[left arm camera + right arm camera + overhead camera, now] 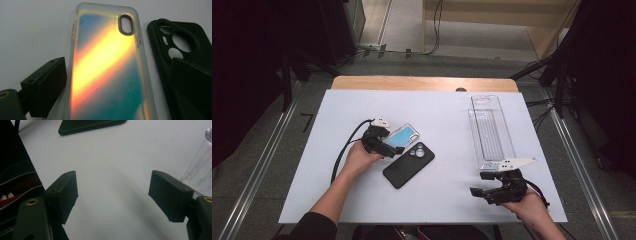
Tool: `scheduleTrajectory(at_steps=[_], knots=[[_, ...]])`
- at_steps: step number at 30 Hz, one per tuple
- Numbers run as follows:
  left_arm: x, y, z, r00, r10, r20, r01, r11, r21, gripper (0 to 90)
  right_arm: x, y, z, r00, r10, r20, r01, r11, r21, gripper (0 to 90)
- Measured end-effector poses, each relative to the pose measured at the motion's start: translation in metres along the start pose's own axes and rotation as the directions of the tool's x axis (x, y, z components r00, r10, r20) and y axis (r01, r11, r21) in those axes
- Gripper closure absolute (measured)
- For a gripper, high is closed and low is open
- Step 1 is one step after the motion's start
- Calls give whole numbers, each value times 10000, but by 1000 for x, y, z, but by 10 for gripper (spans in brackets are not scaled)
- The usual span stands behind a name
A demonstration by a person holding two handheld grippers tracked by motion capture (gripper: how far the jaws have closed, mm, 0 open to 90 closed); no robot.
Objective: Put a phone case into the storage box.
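- My left gripper (pixel 388 146) is low over the iridescent phone case (pixel 110 72), jaws spread wide with the case lying between them; I judge the pads are not pressing on it yet.
- That case lies flat on the tabletop (pixel 437 125), just beside the black phone case (pixel 408 164), which sits to its right in the left gripper view.
- To grip cleanly, I would centre the jaws on the iridescent case's long edges and close slowly, since the frosted rim looks slick.
- One jaw overlaps the black case in the left gripper view, so I would shift away first to avoid pinching both.
- My right gripper (pixel 492 187) rests near the clear tray (pixel 490 131), jaws open and empty.
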State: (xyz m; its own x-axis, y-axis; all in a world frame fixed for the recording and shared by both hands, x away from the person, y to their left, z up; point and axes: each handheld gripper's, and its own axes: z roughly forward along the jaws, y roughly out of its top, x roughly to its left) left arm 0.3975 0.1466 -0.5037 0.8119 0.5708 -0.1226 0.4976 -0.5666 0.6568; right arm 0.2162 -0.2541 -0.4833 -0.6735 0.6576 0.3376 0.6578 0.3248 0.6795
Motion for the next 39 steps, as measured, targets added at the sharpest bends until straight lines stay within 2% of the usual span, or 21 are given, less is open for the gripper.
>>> scheduleTrajectory(at_steps=[2,5,9,12,15,19,22,30,34,39], knots=[[-3,0,1,9997,82,-220,-81,10000,49,24,0,0,0,10000,7,-8,-7,10000,3,215],[-6,-2,1,9970,496,-592,-490,9987,114,58,0,0,0,10000,7,-13,-7,10000,-8,215],[-12,-6,3,9882,1033,-1129,-1039,9946,11,81,0,0,0,10000,7,-2,-7,10000,-2,215],[-12,-8,3,9888,933,-1163,-957,9953,-159,88,0,0,0,10000,6,-8,-6,10000,-5,215],[-12,-8,3,9878,913,-1261,-942,9954,-170,99,0,0,0,10000,18,-29,-18,10000,-22,215],[-13,-8,1,9882,688,-1367,-719,9972,-179,166,1,0,0,10000,23,-27,-23,10000,-6,215],[-13,-7,1,9880,702,-1374,-727,9973,-135,170,1,0,0,10000,-6,-25,6,10000,14,215],[-12,-6,0,9885,763,-1302,-780,9969,-80,174,1,1,0,10000,-46,-2,46,10000,-48,215],[-11,-4,-3,9927,499,-1094,-510,9987,-78,174,1,1,-1,10000,-8,-2,8,10000,-58,215],[-16,4,-11,9935,460,-1044,-491,9984,-273,174,2,2,-2,10000,-22,11,22,9999,-156,215]])
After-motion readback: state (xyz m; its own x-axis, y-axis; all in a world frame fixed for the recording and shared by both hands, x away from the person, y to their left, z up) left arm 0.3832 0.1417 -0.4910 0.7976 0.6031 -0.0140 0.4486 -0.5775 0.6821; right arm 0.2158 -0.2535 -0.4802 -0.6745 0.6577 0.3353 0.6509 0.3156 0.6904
